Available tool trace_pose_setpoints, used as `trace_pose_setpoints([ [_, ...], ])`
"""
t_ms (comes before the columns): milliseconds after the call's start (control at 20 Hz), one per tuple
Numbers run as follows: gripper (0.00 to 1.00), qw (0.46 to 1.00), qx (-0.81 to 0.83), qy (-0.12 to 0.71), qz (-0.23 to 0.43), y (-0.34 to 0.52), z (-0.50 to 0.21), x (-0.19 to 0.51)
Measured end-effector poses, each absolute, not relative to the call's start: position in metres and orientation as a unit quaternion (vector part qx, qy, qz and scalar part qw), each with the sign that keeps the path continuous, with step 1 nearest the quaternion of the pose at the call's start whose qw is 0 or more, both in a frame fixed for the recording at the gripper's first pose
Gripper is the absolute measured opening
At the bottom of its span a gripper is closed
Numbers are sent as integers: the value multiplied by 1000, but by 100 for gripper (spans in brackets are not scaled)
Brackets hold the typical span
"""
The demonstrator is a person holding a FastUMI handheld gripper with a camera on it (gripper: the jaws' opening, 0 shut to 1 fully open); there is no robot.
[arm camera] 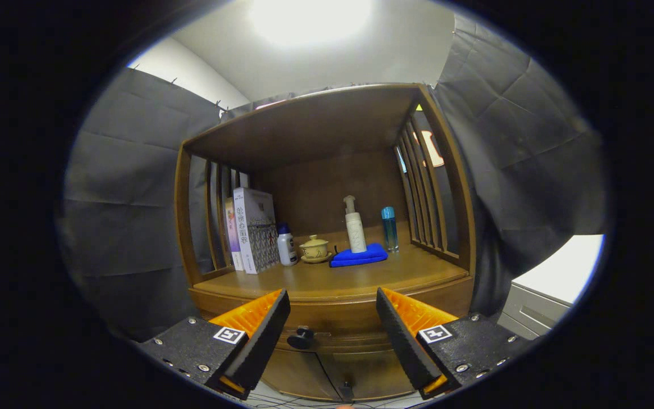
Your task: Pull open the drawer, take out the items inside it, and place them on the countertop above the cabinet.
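Tongs: my gripper (332,326) stood wide open at bottom centre, holding nothing.
Cabinet: the wooden cabinet (327,309) filled mid-frame, its countertop (327,278) just beyond my fingers, carrying books (253,230), a blue cloth (359,255) and a pump bottle (355,227).
Drawer: the drawer (338,329) looked closed, lower centre.
Knob: the drawer knob (302,337) sat between my fingers, nearer the left one.
Advice: I judged I should centre on the knob, close squarely, then pull straight back.

Dark cloth walls (122,170), white ceiling w/ bright light (310,20), grey cabinet (537,312).
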State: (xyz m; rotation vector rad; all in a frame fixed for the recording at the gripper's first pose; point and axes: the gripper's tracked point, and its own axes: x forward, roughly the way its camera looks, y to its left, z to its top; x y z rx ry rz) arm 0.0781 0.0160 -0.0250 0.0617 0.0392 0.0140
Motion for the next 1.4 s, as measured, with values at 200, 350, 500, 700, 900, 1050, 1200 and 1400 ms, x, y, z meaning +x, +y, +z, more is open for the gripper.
trace_pose_setpoints([
  [200, 96, 999, 29, 39, 15, 29, -45, 105],
  [350, 94, 998, 21, 51, 17, 42, -61, 125],
  [500, 94, 997, 21, 68, 18, 51, -83, 138],
  [700, 87, 995, -2, 99, 19, 59, -117, 144],
  [900, 82, 991, -1, 131, 27, 71, -150, 140],
  [1050, 67, 989, 14, 146, 30, 78, -162, 138],
  [1200, 47, 989, 21, 146, 28, 80, -161, 137],
  [1400, 41, 987, 25, 155, 29, 81, -162, 134],
])
